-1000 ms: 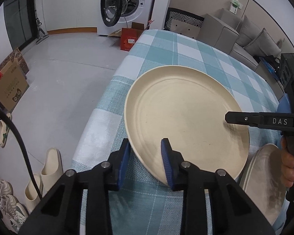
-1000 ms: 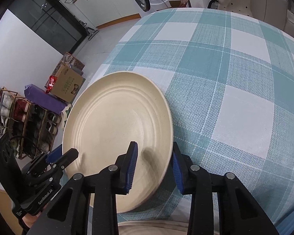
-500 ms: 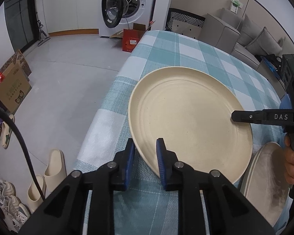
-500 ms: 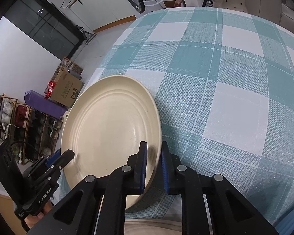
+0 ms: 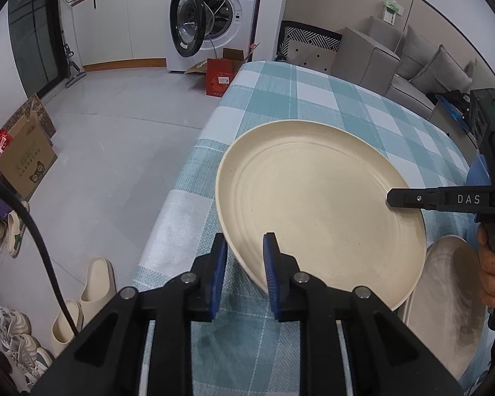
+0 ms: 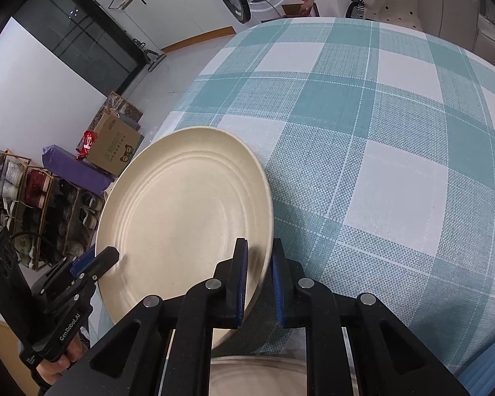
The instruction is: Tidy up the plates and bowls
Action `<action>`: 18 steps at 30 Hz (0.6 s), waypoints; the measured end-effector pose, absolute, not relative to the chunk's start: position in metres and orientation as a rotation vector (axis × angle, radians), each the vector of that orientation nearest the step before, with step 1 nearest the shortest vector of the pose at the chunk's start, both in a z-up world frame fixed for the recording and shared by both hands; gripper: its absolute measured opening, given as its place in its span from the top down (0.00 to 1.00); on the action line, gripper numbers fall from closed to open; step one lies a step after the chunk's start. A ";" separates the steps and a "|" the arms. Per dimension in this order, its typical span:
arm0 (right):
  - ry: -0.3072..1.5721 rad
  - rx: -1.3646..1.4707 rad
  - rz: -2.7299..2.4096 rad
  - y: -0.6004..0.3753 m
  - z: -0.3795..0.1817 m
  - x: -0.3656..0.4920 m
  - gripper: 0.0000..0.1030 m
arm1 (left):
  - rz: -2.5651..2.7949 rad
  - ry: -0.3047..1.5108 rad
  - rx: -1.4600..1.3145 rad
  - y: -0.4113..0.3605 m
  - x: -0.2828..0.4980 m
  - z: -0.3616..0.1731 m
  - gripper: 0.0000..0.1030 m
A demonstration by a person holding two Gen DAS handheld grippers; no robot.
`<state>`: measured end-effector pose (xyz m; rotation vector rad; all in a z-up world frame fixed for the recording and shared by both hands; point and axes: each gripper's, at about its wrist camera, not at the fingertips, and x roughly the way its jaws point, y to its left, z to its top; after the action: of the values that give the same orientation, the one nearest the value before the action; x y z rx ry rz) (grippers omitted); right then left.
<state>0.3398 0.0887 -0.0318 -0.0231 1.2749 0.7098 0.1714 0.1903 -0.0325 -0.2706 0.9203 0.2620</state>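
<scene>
Both grippers have closed since the earlier frames: one second ago each pair of blue pads stood apart astride the plate rim, and now each pair is clamped onto it. In the left wrist view, the left gripper point(image 5: 244, 257) pinches the rim of the cream plate point(image 5: 320, 198) at the plate's 7 o'clock edge, one pad above the rim and one below. In the right wrist view, the right gripper point(image 6: 259, 272) pinches the same cream plate point(image 6: 181, 217) at its 5 o'clock edge, jaws nearly together with only the rim between them. The plate is tilted and is carried by the two grips at opposite sides, above the near-left corner of the checked tablecloth point(image 5: 313, 99). A second pale plate point(image 5: 445, 297) lies at 4 o'clock of the held plate in the left wrist view, partly under it. A hand point(image 5: 491, 274) grips the right gripper's handle at 3 o'clock of that view. Beyond the table, at 12 o'clock, a washing machine point(image 5: 214, 16) stands with its door open.
</scene>
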 end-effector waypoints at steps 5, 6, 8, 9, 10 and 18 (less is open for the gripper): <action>1.272 -0.031 0.708 0.086 -0.028 0.337 0.86 | 0.256 0.906 -0.264 0.187 0.167 -0.026 0.80; 1.272 -0.030 0.708 0.085 -0.028 0.337 0.86 | 0.255 0.903 -0.263 0.186 0.166 -0.024 0.80; 1.267 -0.030 0.708 0.083 -0.026 0.335 0.86 | 0.251 0.895 -0.259 0.184 0.164 -0.021 0.80; 1.264 -0.031 0.708 0.082 -0.025 0.334 0.86 | 0.249 0.893 -0.258 0.184 0.164 -0.020 0.80; 1.265 -0.031 0.707 0.081 -0.024 0.334 0.86 | 0.247 0.890 -0.257 0.183 0.163 -0.018 0.80; 1.253 -0.048 0.697 0.074 -0.013 0.325 0.86 | 0.231 0.872 -0.243 0.174 0.156 -0.008 0.80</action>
<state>0.3247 0.0744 -0.0134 -0.0484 1.2525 0.6974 0.1557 0.1739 -0.0080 -0.2430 0.8715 0.2308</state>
